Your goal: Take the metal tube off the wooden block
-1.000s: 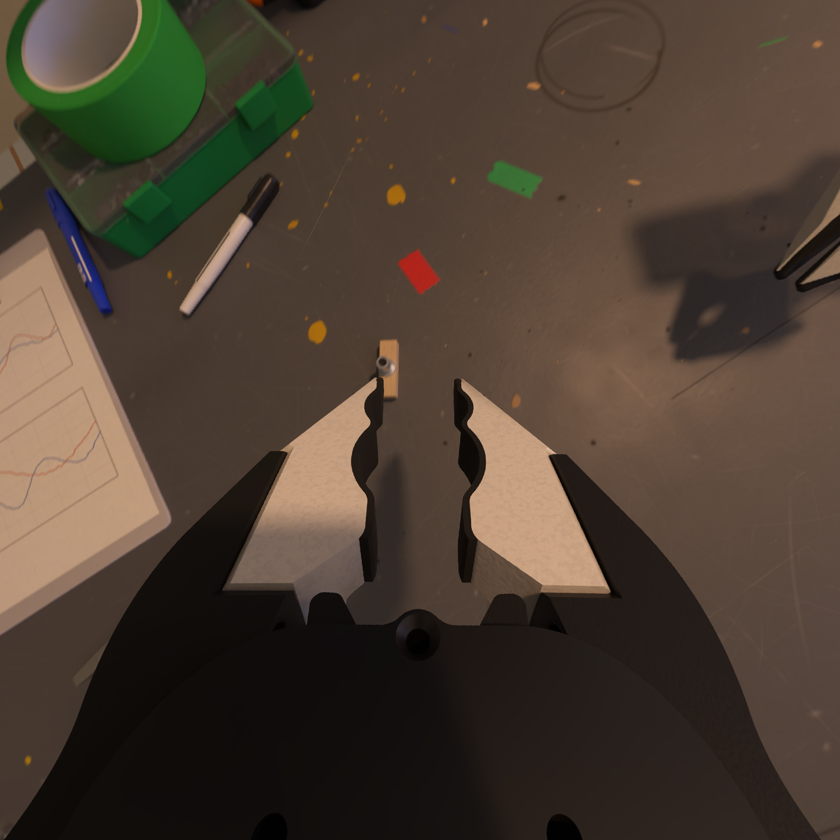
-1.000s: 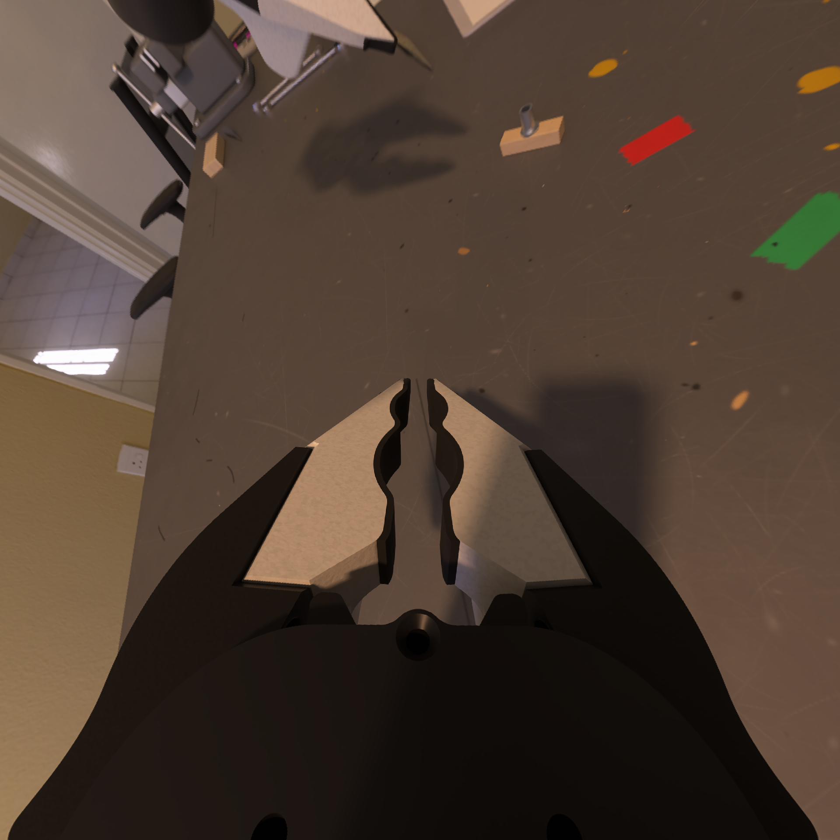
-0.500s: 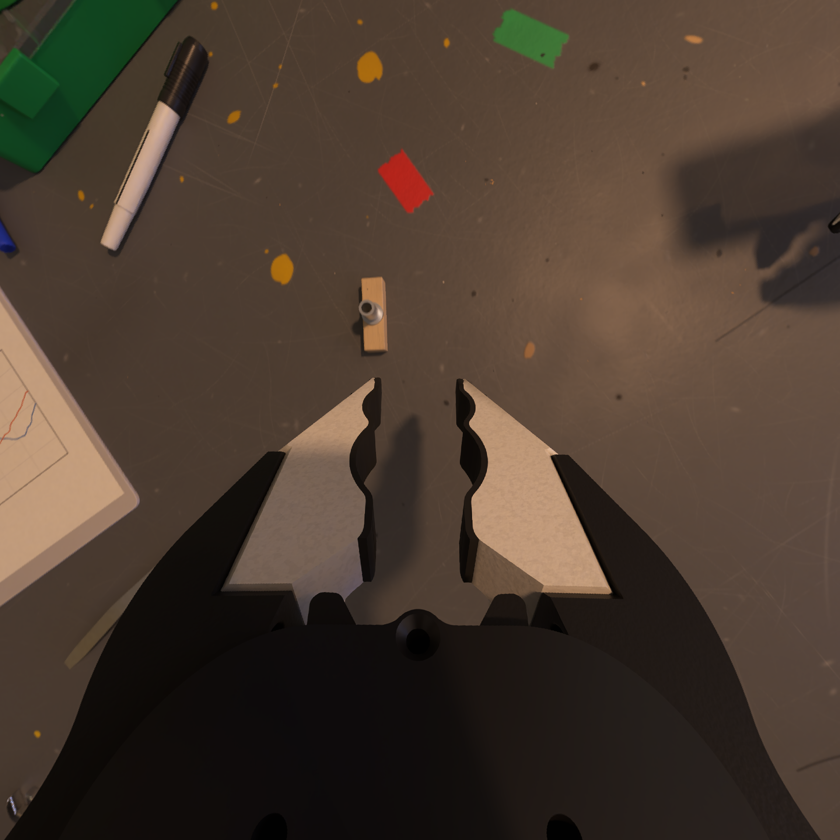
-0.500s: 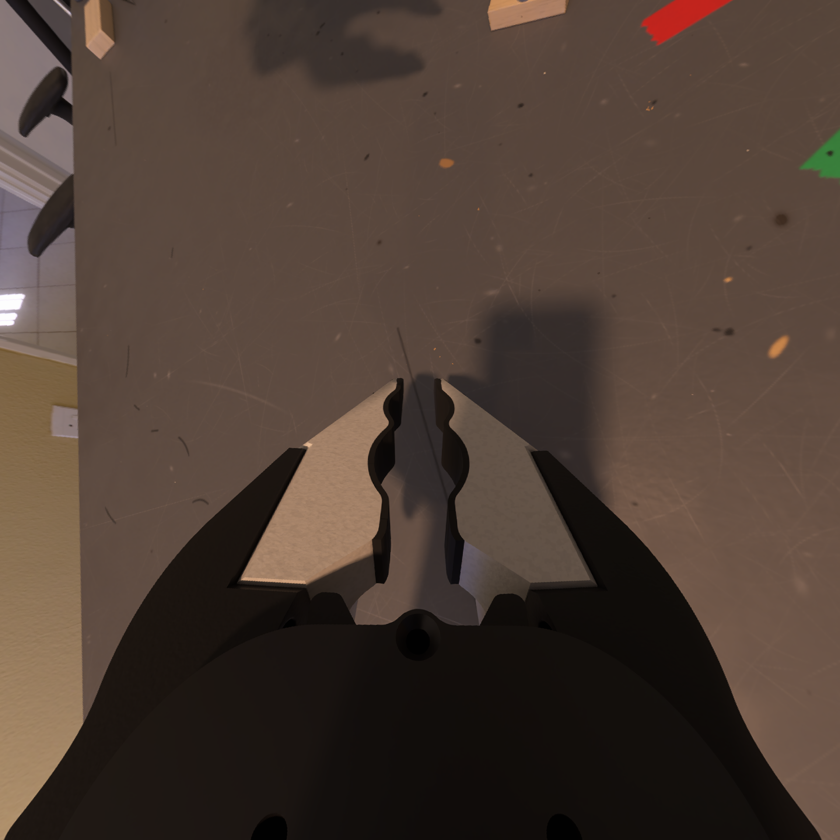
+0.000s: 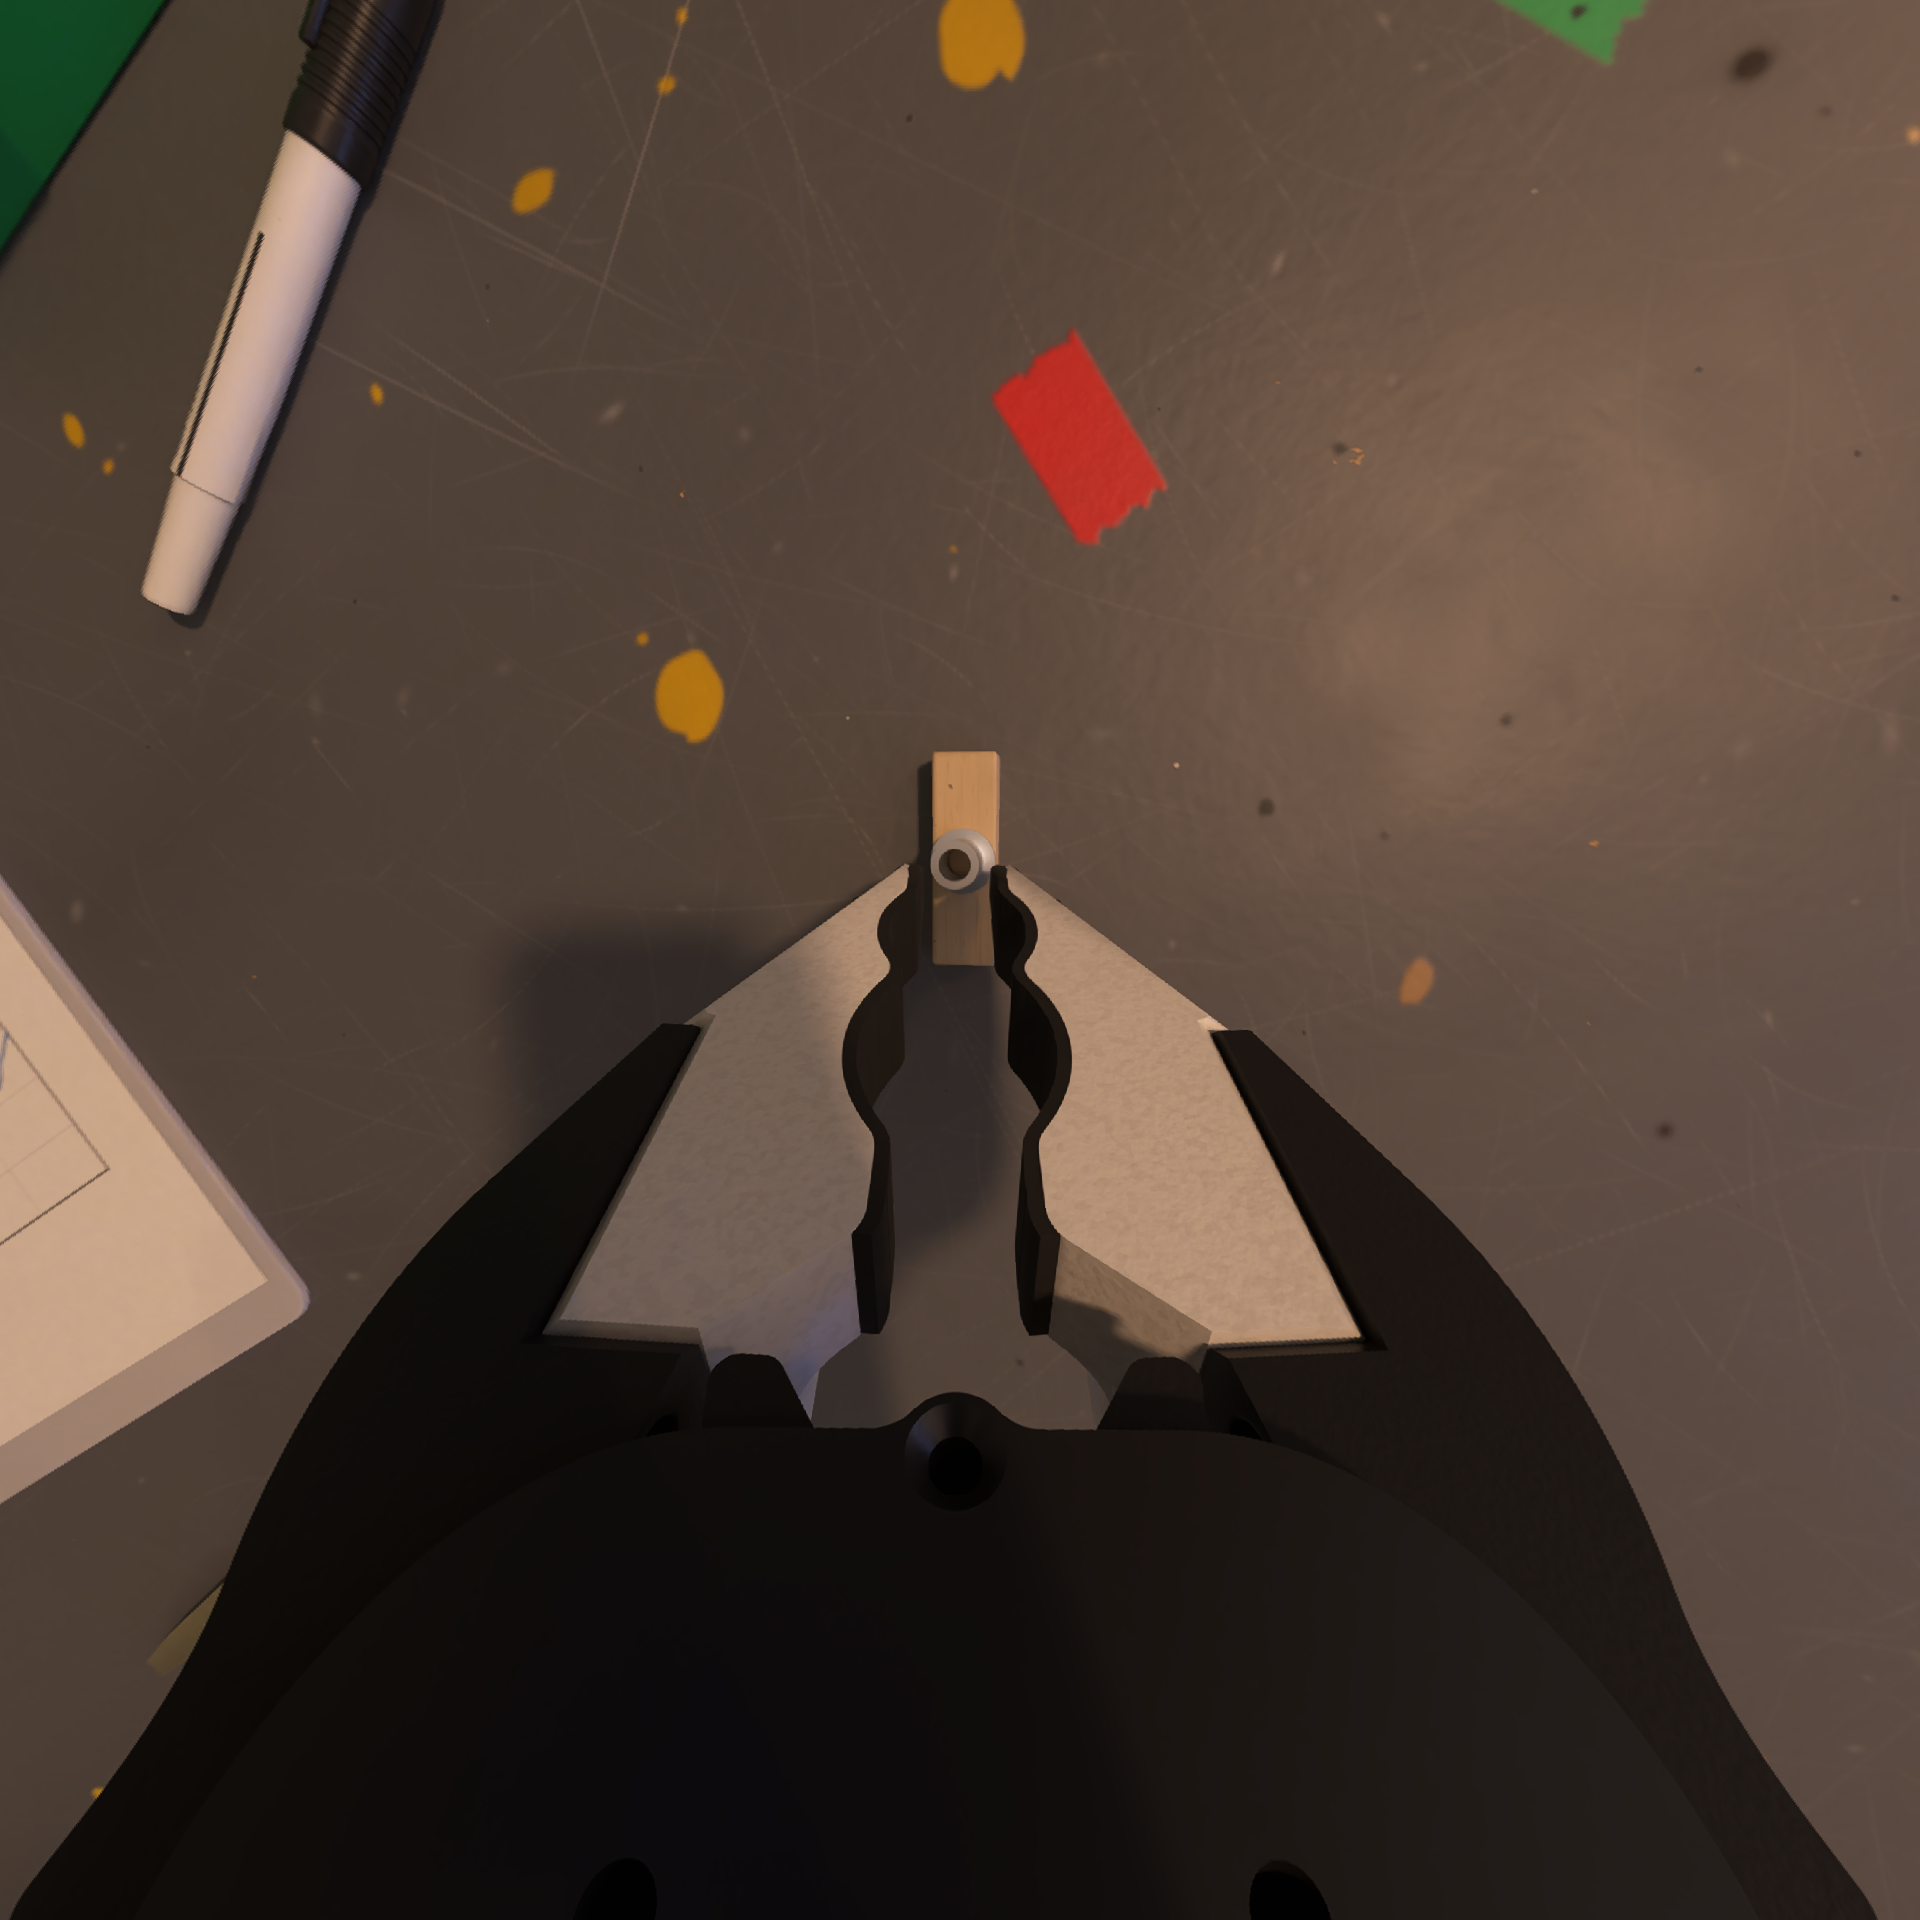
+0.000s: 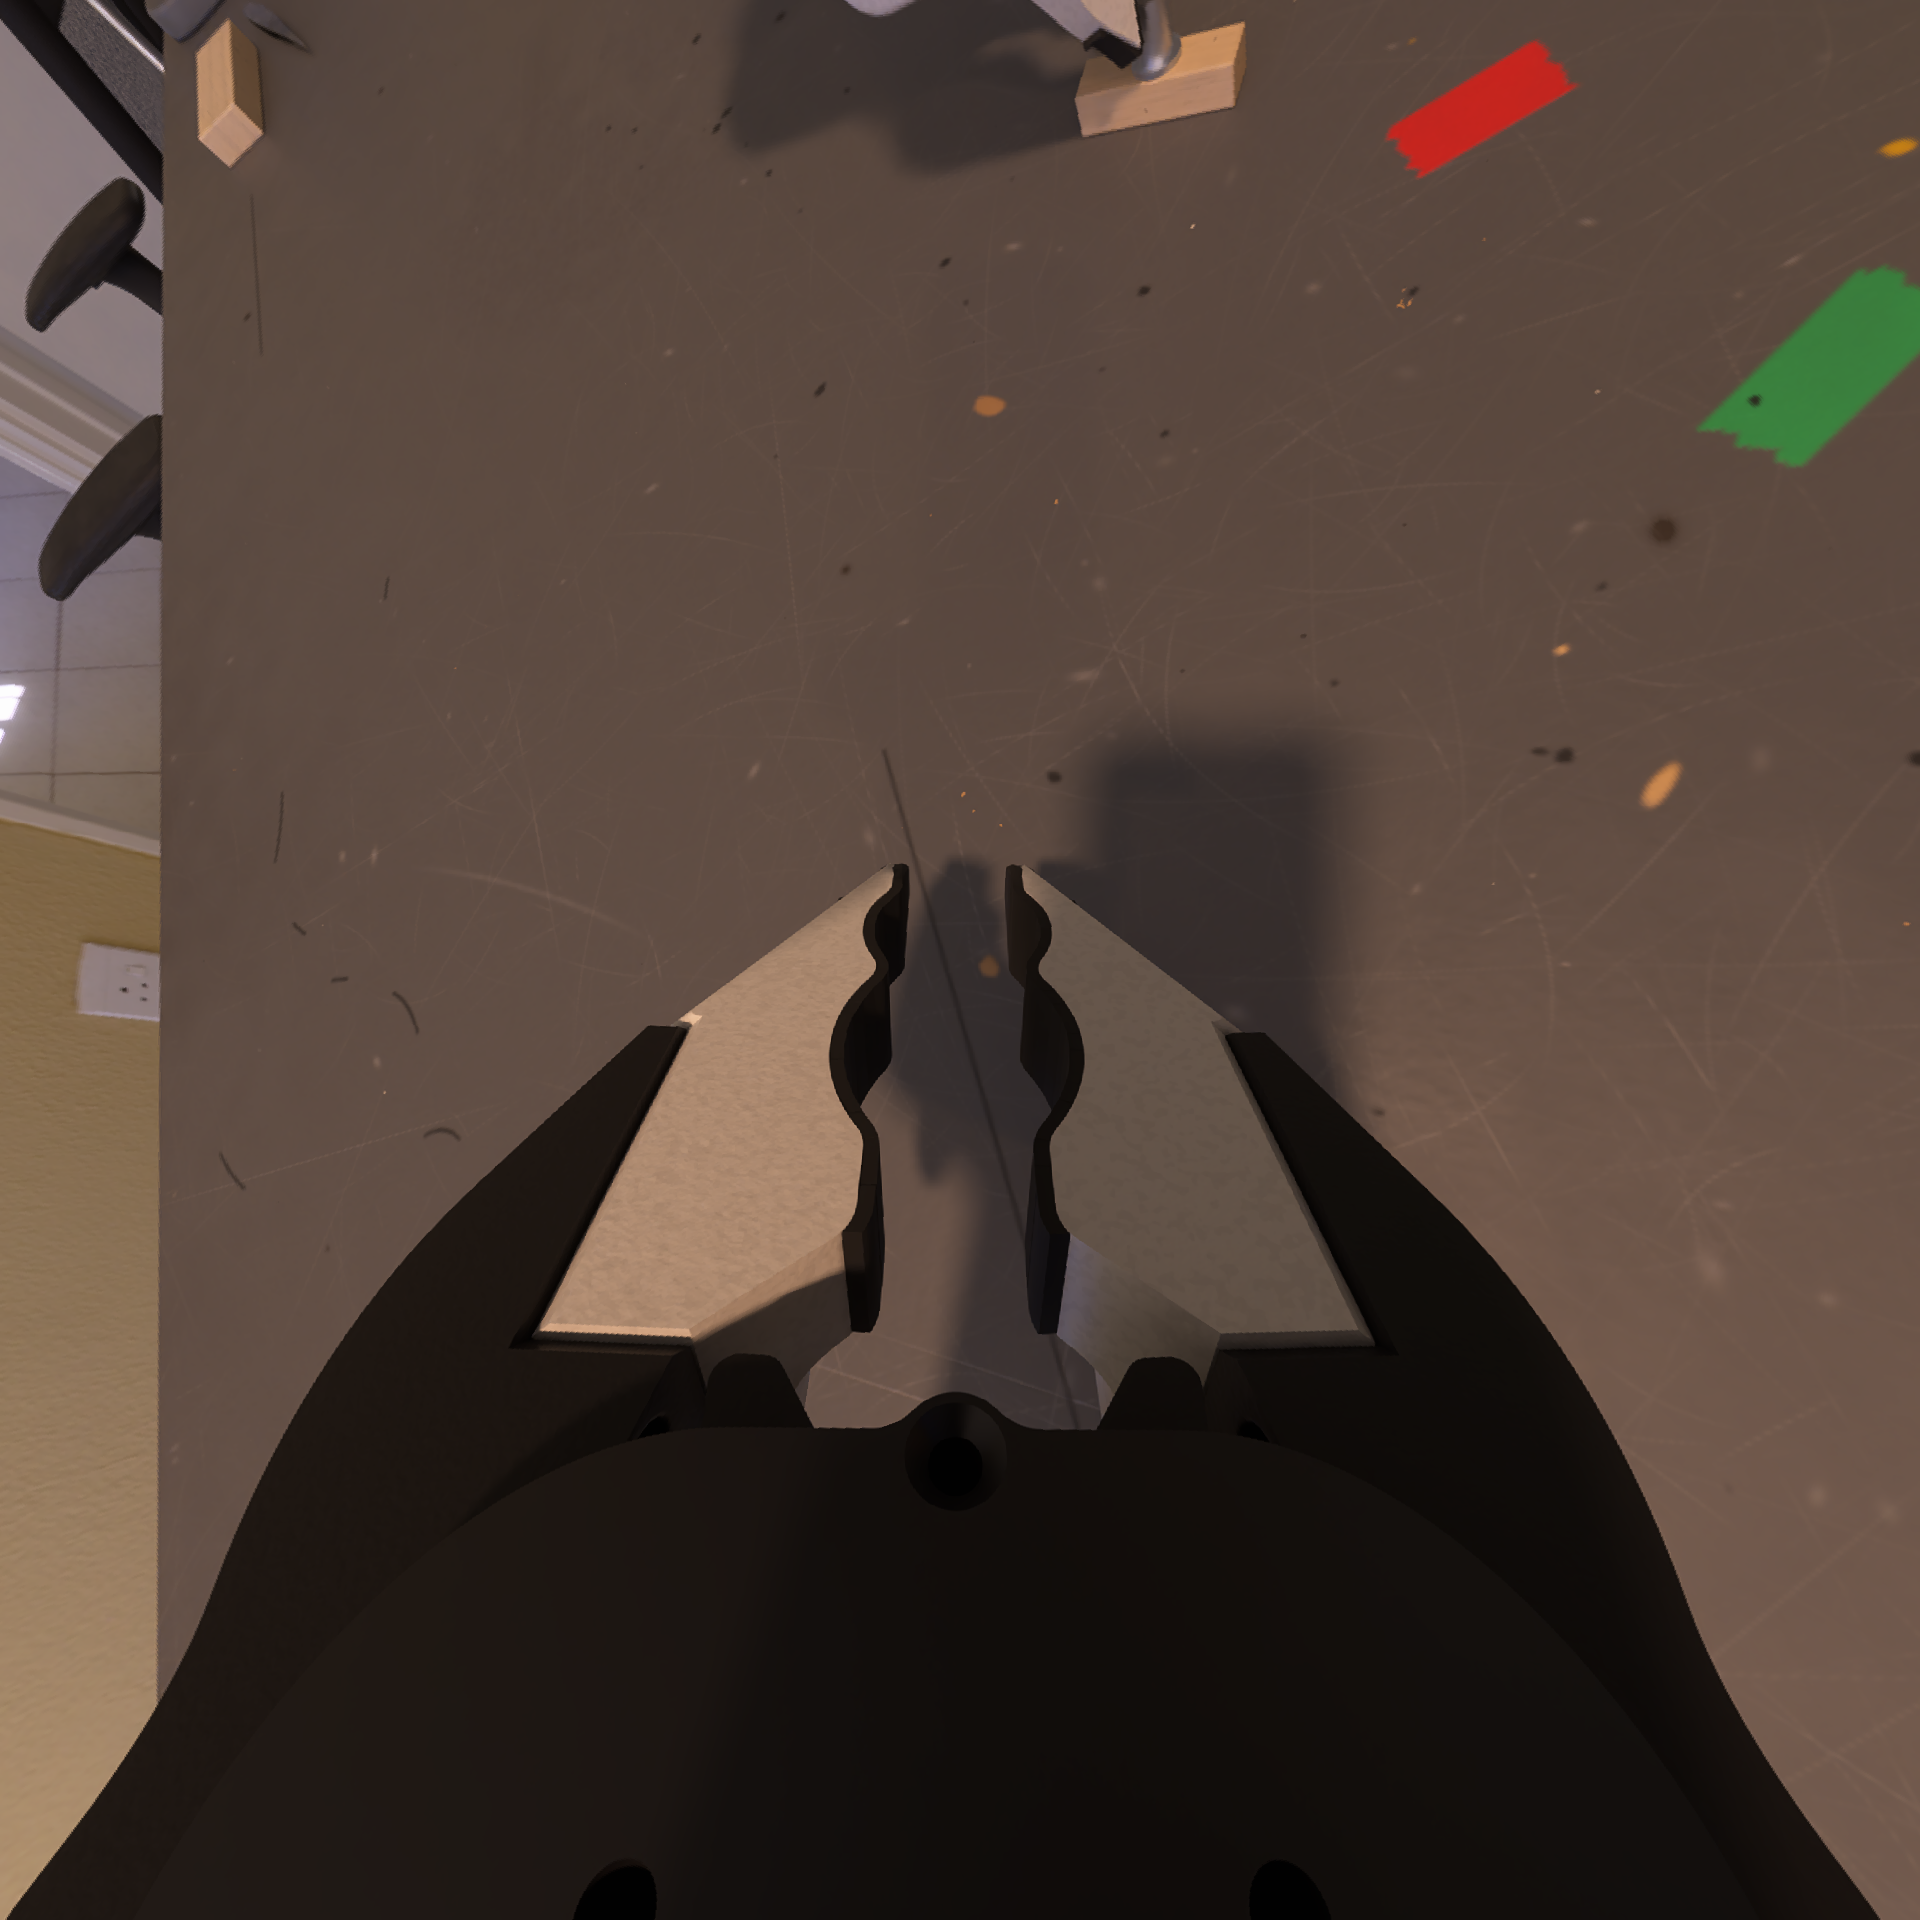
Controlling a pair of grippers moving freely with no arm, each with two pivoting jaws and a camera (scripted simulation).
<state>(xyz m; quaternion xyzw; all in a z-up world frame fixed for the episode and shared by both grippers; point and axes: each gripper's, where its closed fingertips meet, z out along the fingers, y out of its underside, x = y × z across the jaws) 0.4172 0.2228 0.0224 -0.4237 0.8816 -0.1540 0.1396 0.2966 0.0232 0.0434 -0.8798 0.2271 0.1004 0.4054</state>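
Two pale fingers of the left gripper (image 5: 956, 881) are flanking the small grey metal tube (image 5: 958, 863) – narrowly parted, contact unclear – standing on the light wooden block (image 5: 965, 805); the right gripper (image 6: 956, 881) is hovering narrowly apart, empty, above the scratched grey tabletop (image 6: 623, 520).

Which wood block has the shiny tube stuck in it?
The wooden block by the red tape, where the metal tube stands. The spare block at the table edge has none.

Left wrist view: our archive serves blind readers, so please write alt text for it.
The left hand-held gripper straddles a small wooden block, fingertips flanking the upright metal tube on it. Around them on the dark table lie a marker and red tape.
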